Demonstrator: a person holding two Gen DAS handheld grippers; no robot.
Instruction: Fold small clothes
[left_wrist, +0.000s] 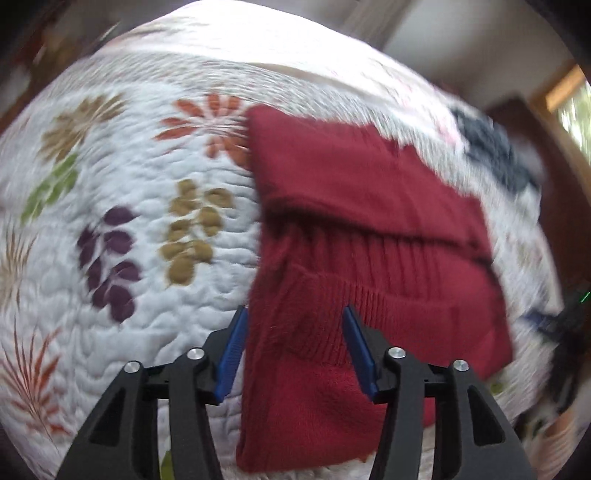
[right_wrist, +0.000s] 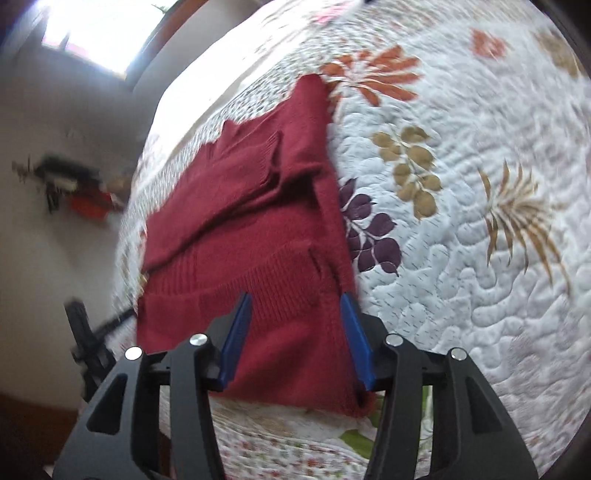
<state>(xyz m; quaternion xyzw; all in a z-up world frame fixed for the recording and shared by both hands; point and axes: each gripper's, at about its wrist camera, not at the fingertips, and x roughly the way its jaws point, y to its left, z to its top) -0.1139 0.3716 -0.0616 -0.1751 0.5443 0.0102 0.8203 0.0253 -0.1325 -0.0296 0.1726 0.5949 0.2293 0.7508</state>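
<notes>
Since the partly folded dark-red knitted sweater (left_wrist: 362, 236) lies flat on the white floral quilted bedspread (left_wrist: 122, 206), both the left gripper (left_wrist: 293, 347) and right gripper (right_wrist: 295, 336) hover with jaws apart, empty; each should pinch 1 hem corner at 6 o'clock, then lift evenly toward 12 o'clock.

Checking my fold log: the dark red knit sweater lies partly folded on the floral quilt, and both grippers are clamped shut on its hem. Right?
Not quite. The red sweater does lie partly folded on the quilt, but the left gripper and right gripper are both open, jaws apart, as each wrist view shows.
</notes>
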